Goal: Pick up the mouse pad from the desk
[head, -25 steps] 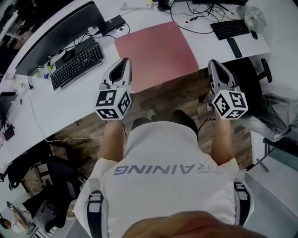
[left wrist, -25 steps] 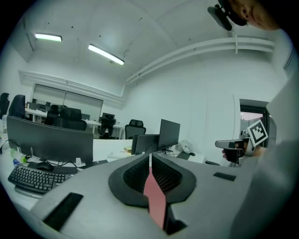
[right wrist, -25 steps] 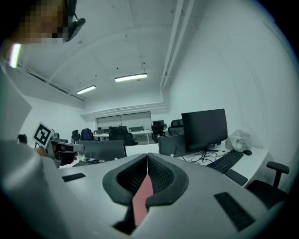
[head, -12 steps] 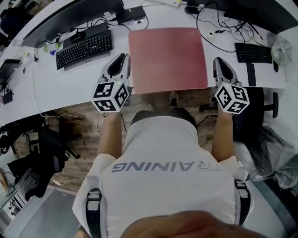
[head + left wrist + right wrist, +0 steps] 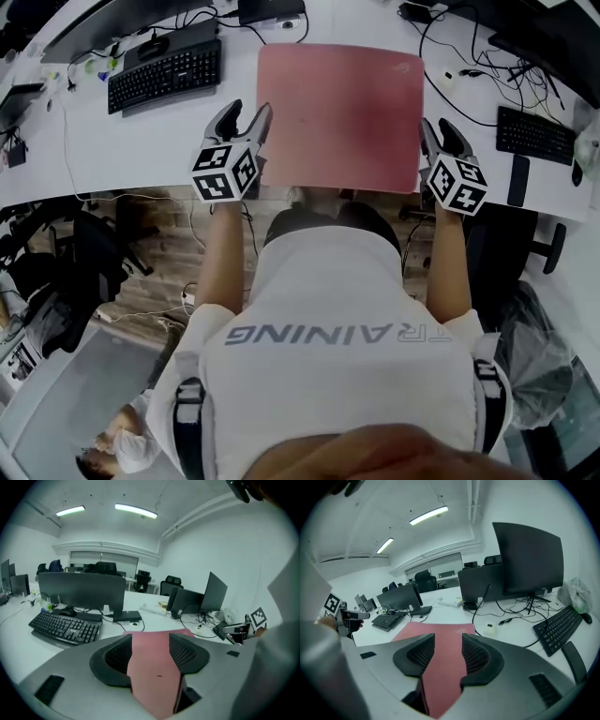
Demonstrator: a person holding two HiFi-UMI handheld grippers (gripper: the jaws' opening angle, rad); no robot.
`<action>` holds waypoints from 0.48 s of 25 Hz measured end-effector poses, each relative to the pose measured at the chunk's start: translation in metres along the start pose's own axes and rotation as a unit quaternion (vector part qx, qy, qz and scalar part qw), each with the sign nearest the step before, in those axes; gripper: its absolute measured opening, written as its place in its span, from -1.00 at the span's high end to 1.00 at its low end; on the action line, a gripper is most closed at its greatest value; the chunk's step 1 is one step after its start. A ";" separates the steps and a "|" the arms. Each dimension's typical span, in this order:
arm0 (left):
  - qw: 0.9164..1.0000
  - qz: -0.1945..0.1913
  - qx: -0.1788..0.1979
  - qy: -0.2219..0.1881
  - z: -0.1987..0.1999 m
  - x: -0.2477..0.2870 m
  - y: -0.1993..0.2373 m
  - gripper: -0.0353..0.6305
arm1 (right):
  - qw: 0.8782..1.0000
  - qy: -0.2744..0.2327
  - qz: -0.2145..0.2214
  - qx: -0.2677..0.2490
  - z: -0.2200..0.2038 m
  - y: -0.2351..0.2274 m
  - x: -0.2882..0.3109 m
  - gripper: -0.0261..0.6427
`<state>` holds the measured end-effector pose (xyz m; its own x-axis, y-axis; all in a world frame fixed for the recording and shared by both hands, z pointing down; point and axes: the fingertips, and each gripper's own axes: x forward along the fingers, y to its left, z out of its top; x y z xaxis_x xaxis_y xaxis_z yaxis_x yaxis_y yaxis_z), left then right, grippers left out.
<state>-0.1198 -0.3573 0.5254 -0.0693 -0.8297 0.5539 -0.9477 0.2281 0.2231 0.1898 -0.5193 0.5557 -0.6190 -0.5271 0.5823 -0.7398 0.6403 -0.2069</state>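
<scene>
Poised with the left hand-held gripper [image 5: 242,120] at the left edge of the mouse pad [image 5: 342,112], with jaws opening and standing well apart, pinching nothing; through the gap, in the left gripper view, only the pink surface. Likewise with the right hand-held gripper [image 5: 439,139] at the right edge: opening, set apart, closed on nothing, pink again between the jaws. Hard to tell from any view whether either edge already sits between the jaws or merely lies just beyond them. Lying flat on the white table [image 5: 141,141], close to its front edge and straight ahead of the person, with no corner raised. Farther out, a black keyboard [image 5: 164,75] to the left and loose cables [image 5: 469,56] toward the back right, both apart from the mouse pad. Judged from this: approach about finished, grasp not yet made, lift not begun. Left to do: getting a jaw under each side edge, closing on both sides, then raising the mouse pad off the table evenly, probably minding sag across the middle.
</scene>
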 end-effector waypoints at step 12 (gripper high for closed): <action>0.983 0.033 0.017 0.179 -0.136 0.082 0.044 -0.12 | 0.989 0.144 -0.036 0.008 -0.112 -0.037 0.082 0.06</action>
<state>-0.1248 -0.3462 0.6903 -0.0215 -0.5793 0.8148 -0.9552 0.2526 0.1545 0.1962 -0.5238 0.6991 -0.4655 -0.3893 0.7948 -0.7848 0.5967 -0.1674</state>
